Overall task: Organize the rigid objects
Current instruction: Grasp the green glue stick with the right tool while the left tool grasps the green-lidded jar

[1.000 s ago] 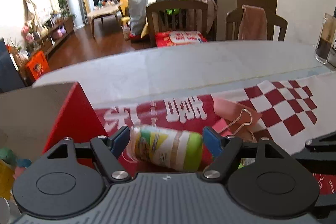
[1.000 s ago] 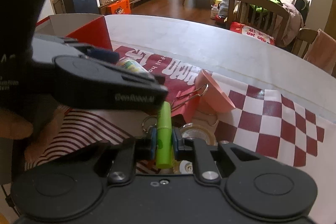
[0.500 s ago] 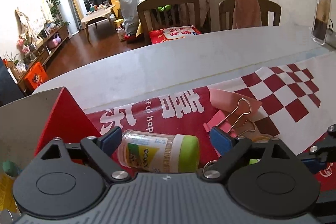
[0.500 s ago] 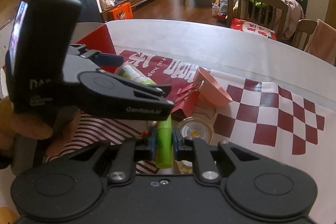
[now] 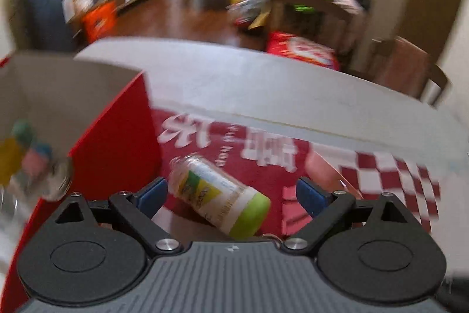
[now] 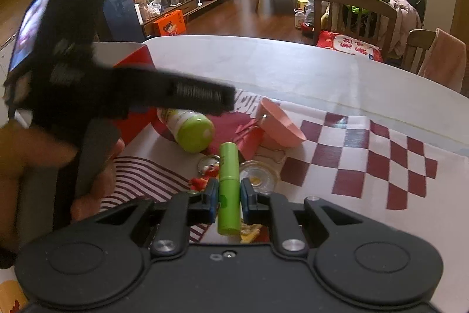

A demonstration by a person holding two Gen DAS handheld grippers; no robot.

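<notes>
A small bottle with a green cap lies on its side on the red printed cloth, next to the red box. My left gripper hangs over it, open wide, both blue pads clear of the bottle. This view is blurred. In the right wrist view the same bottle lies beyond a green tube. My right gripper is shut on that tube, which points away from me. A hand holds the left gripper's black body at the left.
Near the tube lie a pink bowl, a pink binder clip, a key ring and a clear round lid. The box holds several small things. A red-and-white checked cloth covers the table's right; chairs stand behind it.
My left gripper's jaws have spread off the bottle, which now lies loose on the cloth. That gripper has rolled, and the box fills more of its view. The right gripper keeps the green tube.
</notes>
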